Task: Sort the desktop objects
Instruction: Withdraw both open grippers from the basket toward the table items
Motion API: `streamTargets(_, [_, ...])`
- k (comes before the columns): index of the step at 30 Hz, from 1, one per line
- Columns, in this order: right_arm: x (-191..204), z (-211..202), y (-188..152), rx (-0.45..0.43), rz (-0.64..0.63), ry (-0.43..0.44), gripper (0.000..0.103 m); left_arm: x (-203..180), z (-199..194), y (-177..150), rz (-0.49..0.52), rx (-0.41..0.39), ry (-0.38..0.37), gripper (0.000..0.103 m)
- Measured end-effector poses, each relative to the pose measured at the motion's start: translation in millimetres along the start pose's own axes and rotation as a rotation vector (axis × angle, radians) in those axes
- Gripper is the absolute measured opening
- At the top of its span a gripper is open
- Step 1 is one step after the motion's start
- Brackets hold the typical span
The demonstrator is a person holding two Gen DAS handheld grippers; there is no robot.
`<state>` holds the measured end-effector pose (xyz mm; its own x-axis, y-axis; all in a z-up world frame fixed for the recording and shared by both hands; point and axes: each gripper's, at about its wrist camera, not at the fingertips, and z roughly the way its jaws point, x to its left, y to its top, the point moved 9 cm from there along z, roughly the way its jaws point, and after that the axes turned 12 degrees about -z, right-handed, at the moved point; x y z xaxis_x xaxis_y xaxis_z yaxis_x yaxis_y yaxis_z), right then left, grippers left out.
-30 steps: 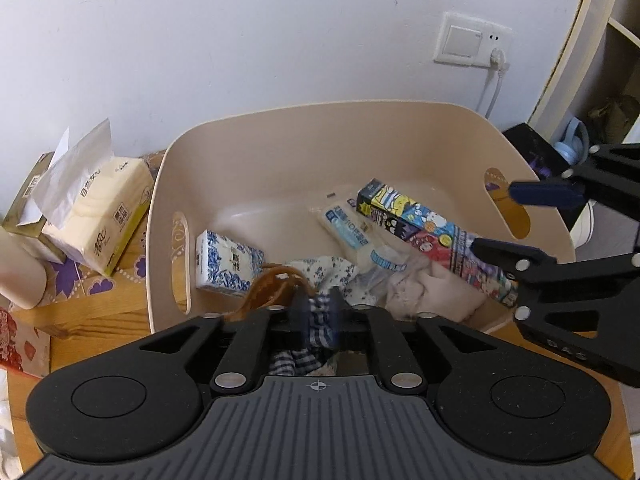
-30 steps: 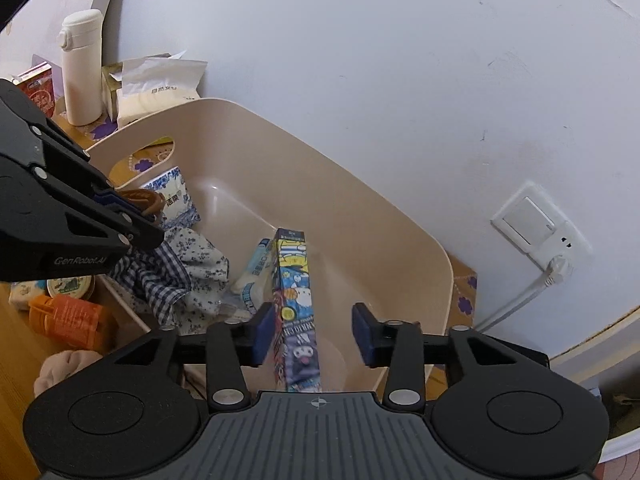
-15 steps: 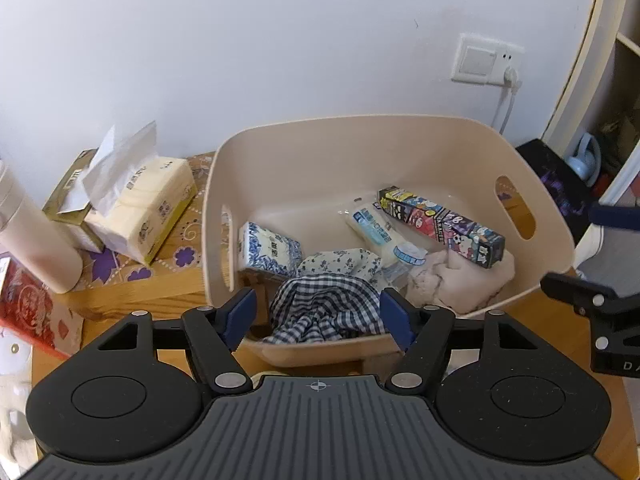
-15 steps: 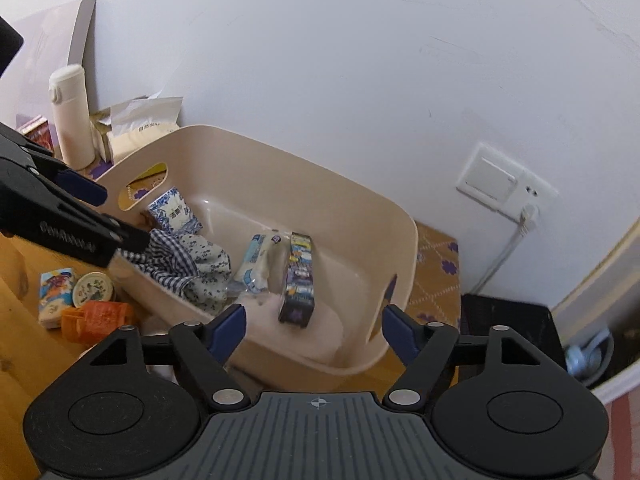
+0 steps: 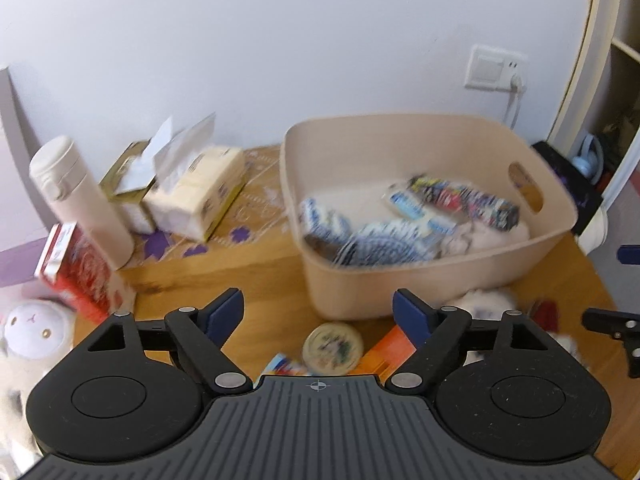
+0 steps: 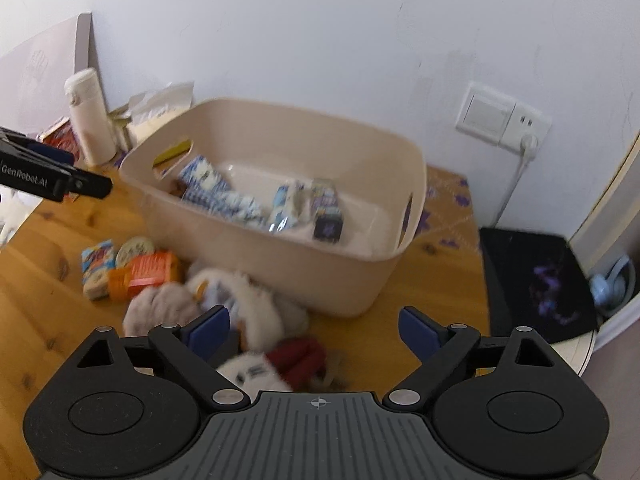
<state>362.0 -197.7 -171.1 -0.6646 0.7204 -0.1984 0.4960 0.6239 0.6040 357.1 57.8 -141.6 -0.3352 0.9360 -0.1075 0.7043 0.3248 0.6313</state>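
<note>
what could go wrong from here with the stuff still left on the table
The plush pile lies tangled under the right gripper, whose jaws are opening, so a grab may snag several pieces. The round tin, orange bottle and small packet lie bunched against the bin, so the left gripper, also opening, may knock one aside.

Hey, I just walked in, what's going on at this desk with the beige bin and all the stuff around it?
A person is sorting desk clutter into the beige bin with two handheld grippers. The left gripper and right gripper both hang in front of the bin, jaws opening with nothing between them. Fabric and packets lie in the bin; the round tin, orange item and plush pieces wait on the wooden desk.
</note>
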Motion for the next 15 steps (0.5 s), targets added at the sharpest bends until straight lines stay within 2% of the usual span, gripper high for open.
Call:
streamTargets(8, [21, 8, -22, 0.053, 0.036, 0.049, 0.094, 35, 16, -33, -0.001, 0.085, 0.058, 0.083])
streamTargets(10, [26, 11, -25, 0.061, 0.05, 0.051, 0.102, 41, 18, -39, -0.009, 0.093, 0.066, 0.083])
streamTargets(15, [34, 16, -30, 0.076, 0.09, 0.067, 0.103, 44, 24, -53, -0.028, 0.131, 0.056, 0.083])
